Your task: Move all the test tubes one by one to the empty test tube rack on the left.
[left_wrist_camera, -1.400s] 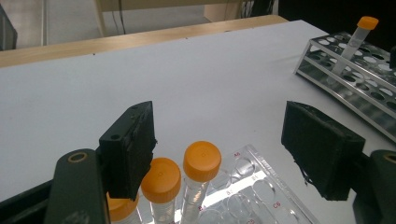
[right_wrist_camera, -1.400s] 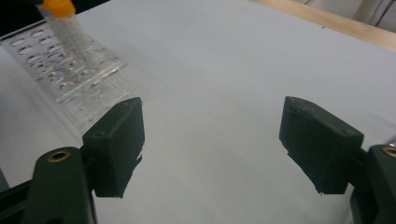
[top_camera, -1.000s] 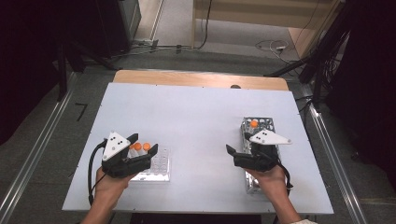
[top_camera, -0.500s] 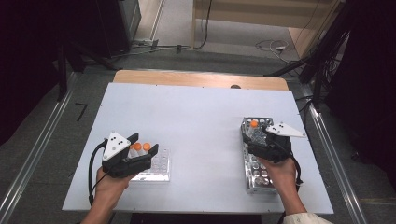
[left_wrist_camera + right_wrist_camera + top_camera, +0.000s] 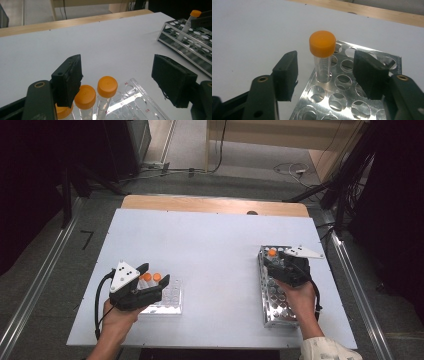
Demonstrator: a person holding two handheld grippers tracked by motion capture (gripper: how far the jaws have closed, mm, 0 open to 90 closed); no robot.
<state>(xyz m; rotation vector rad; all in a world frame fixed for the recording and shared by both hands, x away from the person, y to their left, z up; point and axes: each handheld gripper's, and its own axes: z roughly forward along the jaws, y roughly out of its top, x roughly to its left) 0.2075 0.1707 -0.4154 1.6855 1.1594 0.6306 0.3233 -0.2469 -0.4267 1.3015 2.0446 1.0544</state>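
Note:
A clear plastic rack (image 5: 170, 301) lies at the table's near left, with three orange-capped tubes (image 5: 152, 277) standing in it. My left gripper (image 5: 151, 280) hangs open just over those tubes (image 5: 107, 86); its jaws stand wide apart and touch none of them. At the right lies a metal rack (image 5: 276, 306) with one orange-capped tube (image 5: 271, 253) upright at its far end. My right gripper (image 5: 276, 262) sits over this rack. In the right gripper view the tube (image 5: 322, 44) stands in a hole between the open jaws (image 5: 325, 58), with a gap on each side.
The white table top (image 5: 215, 250) runs to a wooden strip (image 5: 215, 204) at its far edge. In the left gripper view the metal rack (image 5: 185, 40) and its tube (image 5: 191, 18) lie far off to the right. Cables trail on the floor beyond the table.
My right gripper has shifted to the right and toward the metal rack's far end. The tube there has stayed in its hole. The left gripper has not moved.

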